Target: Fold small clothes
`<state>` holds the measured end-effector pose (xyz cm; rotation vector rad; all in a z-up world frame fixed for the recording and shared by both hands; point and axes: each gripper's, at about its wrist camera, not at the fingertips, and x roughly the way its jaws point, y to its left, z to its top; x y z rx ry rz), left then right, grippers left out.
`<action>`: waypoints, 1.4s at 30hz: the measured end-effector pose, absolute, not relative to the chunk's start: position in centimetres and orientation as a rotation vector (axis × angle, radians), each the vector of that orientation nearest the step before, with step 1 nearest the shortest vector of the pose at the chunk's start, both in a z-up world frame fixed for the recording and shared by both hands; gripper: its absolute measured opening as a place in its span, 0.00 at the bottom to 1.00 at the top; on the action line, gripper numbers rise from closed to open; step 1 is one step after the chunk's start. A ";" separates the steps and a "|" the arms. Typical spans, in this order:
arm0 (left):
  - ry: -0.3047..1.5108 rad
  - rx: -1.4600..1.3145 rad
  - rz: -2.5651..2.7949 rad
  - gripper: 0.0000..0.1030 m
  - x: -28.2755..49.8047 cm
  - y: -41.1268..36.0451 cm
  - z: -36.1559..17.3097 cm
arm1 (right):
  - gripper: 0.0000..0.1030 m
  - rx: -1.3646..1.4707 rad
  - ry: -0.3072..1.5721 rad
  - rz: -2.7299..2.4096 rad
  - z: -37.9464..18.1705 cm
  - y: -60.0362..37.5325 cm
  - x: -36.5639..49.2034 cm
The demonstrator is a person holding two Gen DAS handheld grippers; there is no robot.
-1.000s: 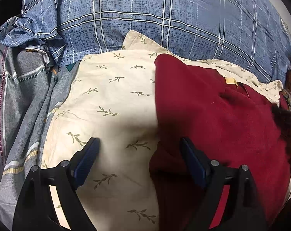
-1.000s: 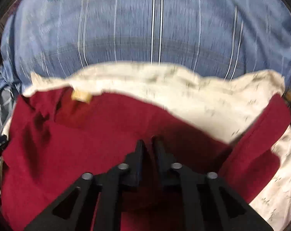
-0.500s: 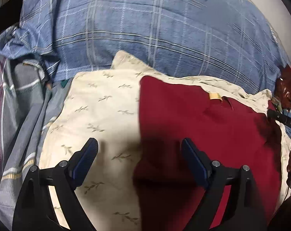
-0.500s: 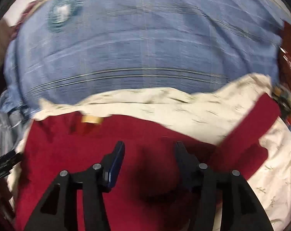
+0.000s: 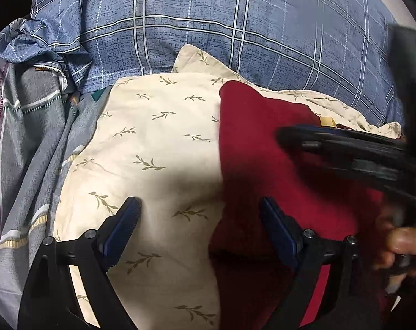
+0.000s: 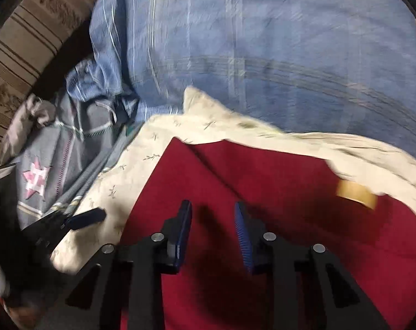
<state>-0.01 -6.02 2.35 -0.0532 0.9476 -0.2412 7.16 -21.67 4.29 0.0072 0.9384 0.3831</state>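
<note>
A dark red garment [image 5: 263, 151] with a tan neck label [image 5: 327, 121] lies on a cream leaf-print cloth [image 5: 158, 143]. My left gripper [image 5: 199, 217] is open and empty, straddling the garment's left edge. My right gripper [image 6: 213, 225] is open and empty just above the red garment [image 6: 263, 192]; the label [image 6: 356, 191] is to its right. The right gripper also shows blurred in the left wrist view [image 5: 345, 148], coming in from the right over the garment. The left gripper's finger [image 6: 87, 217] shows at the left of the right wrist view.
A blue plaid bedcover [image 5: 221, 27] fills the back. A grey striped fabric [image 5: 23, 151] with a pink star patch [image 6: 34, 178] is bunched at the left. A brown striped cushion [image 6: 23, 41] stands at the far left. The person's hand [image 5: 400, 242] is at the right.
My right gripper went from shut to open and swung left over the red garment, entering the left wrist view. The left gripper stayed open and hardly moved.
</note>
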 end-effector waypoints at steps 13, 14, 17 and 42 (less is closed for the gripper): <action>0.945 -0.053 -0.241 0.87 0.0 -6.1 2.4 | 0.40 -0.008 0.895 0.358 6.4 -24.5 3.0; 0.945 -0.052 -0.240 0.87 -0.1 -6.1 2.4 | 0.41 -0.020 0.881 0.343 6.7 -25.2 1.9; 0.943 -0.049 -0.238 0.87 0.0 -6.1 2.4 | 0.44 -0.032 0.858 0.279 7.0 -27.5 -1.1; 0.914 -0.049 -0.354 0.87 -0.5 -8.5 2.8 | 0.69 0.133 0.911 0.098 4.9 -34.2 -2.9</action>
